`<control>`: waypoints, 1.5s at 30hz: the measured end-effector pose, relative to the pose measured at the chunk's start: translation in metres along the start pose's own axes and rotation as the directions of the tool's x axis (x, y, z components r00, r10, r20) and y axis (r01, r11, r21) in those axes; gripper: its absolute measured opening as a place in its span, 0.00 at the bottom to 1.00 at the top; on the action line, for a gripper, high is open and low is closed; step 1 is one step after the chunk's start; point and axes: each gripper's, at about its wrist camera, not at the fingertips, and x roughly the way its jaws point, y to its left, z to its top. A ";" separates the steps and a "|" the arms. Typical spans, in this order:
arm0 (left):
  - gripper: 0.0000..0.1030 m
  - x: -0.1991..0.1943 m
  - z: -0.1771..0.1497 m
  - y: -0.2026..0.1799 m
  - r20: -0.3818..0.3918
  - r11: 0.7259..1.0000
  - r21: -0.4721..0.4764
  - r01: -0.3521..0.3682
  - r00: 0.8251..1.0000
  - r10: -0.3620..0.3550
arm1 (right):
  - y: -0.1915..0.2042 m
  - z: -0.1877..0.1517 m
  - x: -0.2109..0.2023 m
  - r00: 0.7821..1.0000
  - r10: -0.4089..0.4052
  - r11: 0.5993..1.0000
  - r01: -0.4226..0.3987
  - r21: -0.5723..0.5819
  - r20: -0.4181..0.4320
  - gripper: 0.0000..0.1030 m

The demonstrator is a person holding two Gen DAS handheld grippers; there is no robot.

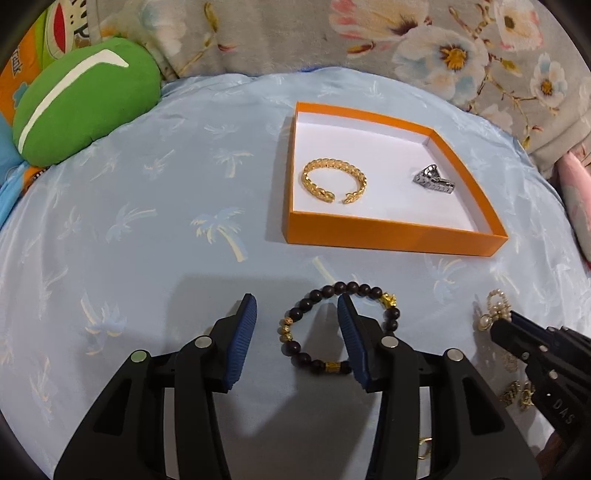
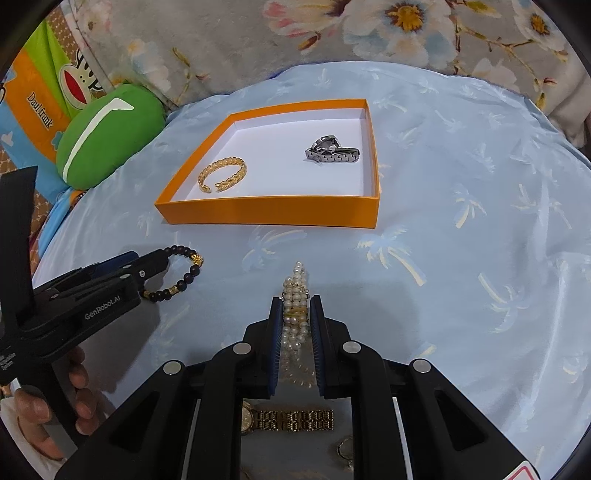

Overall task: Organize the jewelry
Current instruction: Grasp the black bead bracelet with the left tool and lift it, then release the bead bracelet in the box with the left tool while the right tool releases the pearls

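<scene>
An orange box (image 1: 388,232) (image 2: 266,214) with a white floor holds a gold bangle (image 1: 334,181) (image 2: 222,174) and a silver watch (image 1: 434,179) (image 2: 332,151). My left gripper (image 1: 297,306) is open, its jaws straddling the left side of a dark bead bracelet (image 1: 299,345) (image 2: 188,277) lying on the blue cloth; its right finger rests inside the loop. My right gripper (image 2: 296,306) is shut on a pearl bracelet (image 2: 294,291) (image 1: 496,308), just right of the bead bracelet.
A gold watch (image 2: 291,419) and a small ring (image 2: 345,450) lie under my right gripper; gold pieces (image 1: 517,393) show in the left view. A green cushion (image 1: 81,99) (image 2: 107,133) sits far left. Floral fabric (image 1: 369,33) lines the back.
</scene>
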 end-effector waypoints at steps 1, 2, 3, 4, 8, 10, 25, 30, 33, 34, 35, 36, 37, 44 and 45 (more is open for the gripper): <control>0.38 0.000 0.000 0.000 0.000 1.000 0.005 -0.005 1.000 0.005 | 0.000 0.000 0.000 1.000 0.000 1.000 0.000 -0.001 0.000 0.13; 0.31 0.000 0.000 0.000 0.000 1.000 0.006 -0.003 1.000 0.003 | 0.001 0.000 0.000 1.000 0.001 1.000 -0.001 -0.002 -0.001 0.13; 0.26 0.000 0.001 0.000 0.002 1.000 0.007 -0.001 1.000 0.001 | 0.001 0.001 0.001 1.000 0.001 1.000 -0.001 -0.003 -0.001 0.13; 0.18 0.000 0.001 0.001 0.004 1.000 0.011 0.000 1.000 0.000 | 0.002 0.001 0.001 1.000 0.001 1.000 -0.001 -0.004 -0.001 0.13; 0.07 0.001 0.001 0.001 0.004 1.000 0.017 0.022 1.000 -0.022 | 0.003 0.002 0.000 1.000 0.002 1.000 -0.002 -0.002 0.001 0.13; 0.06 0.000 0.001 0.000 0.002 0.999 0.021 0.030 1.000 -0.030 | 0.003 0.003 -0.001 1.000 0.002 1.000 -0.002 -0.001 0.003 0.13; 0.06 -0.070 0.055 -0.024 0.164 0.988 0.057 0.146 0.974 -0.153 | 0.005 0.051 -0.034 0.991 0.023 1.000 -0.021 -0.020 0.130 0.13; 0.06 -0.068 0.102 -0.039 0.243 0.985 0.100 0.138 0.957 -0.158 | 0.000 0.098 -0.024 0.982 0.032 0.999 -0.029 -0.020 0.185 0.13; 0.06 -0.045 0.129 -0.044 0.250 0.986 0.100 0.132 0.956 -0.153 | -0.002 0.127 -0.006 0.981 0.021 1.000 -0.017 -0.024 0.195 0.13; 0.06 -0.037 0.135 -0.046 0.248 0.987 0.097 0.126 0.957 -0.147 | -0.002 0.135 0.001 0.981 0.022 1.000 -0.018 -0.023 0.193 0.13; 0.06 -0.026 0.143 -0.048 0.242 0.988 0.098 0.123 0.960 -0.143 | -0.003 0.144 0.011 0.982 0.014 1.000 -0.009 -0.024 0.190 0.13; 0.06 -0.016 0.149 -0.050 0.236 0.988 0.096 0.119 0.962 -0.139 | -0.003 0.149 0.018 0.983 0.005 1.000 0.000 -0.026 0.186 0.13; 0.06 -0.008 0.152 -0.052 0.232 0.989 0.097 0.114 0.964 -0.134 | -0.004 0.156 0.027 0.984 -0.003 1.000 0.009 -0.029 0.180 0.13; 0.07 0.050 0.163 -0.054 0.170 0.994 0.077 0.077 0.981 -0.089 | -0.009 0.170 0.077 0.991 -0.040 0.999 0.044 -0.027 0.131 0.14; 0.08 0.055 0.163 -0.053 0.162 0.995 0.070 0.069 0.984 -0.079 | -0.010 0.170 0.079 0.990 -0.041 0.999 0.045 -0.024 0.133 0.17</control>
